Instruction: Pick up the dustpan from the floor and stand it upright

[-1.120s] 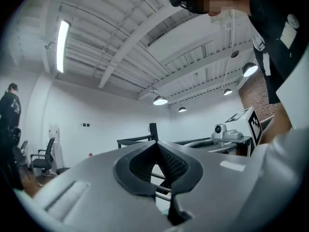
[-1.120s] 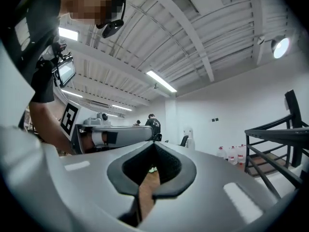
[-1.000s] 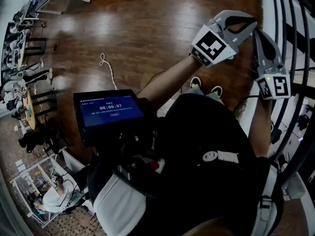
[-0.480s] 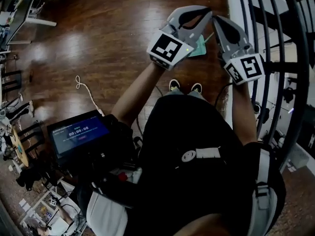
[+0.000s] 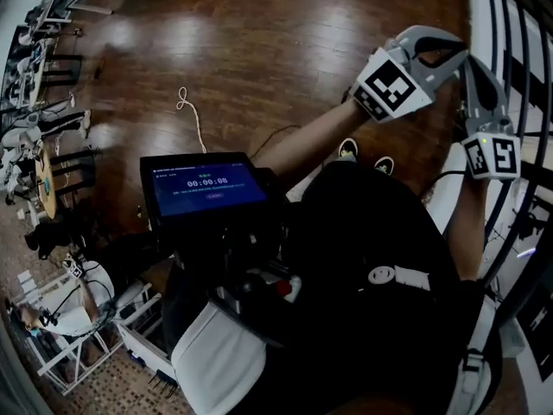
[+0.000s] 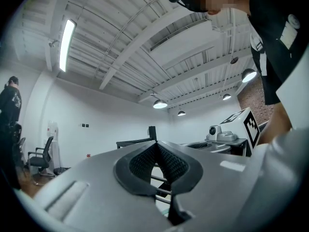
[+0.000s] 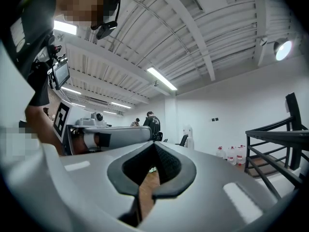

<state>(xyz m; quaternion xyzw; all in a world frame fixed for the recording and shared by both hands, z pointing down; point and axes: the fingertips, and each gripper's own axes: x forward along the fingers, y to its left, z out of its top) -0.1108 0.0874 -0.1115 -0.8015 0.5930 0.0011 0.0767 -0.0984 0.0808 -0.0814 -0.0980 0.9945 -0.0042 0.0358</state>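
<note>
Since half a second ago both grippers sit further right in the head view, and the mint-green piece then showing between them is out of sight. The grey plastic left gripper (image 6: 155, 145) has its jaws closed on nothing. The grey right gripper (image 7: 154, 145) likewise, above the glossy dark-brown wooden floor (image 5: 259, 41). No view shows the dustpan.

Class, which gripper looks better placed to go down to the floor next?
Left, marginally: the left gripper has the wood floor beside it, while the right gripper sits by the railing. Both are shut and empty.
</note>
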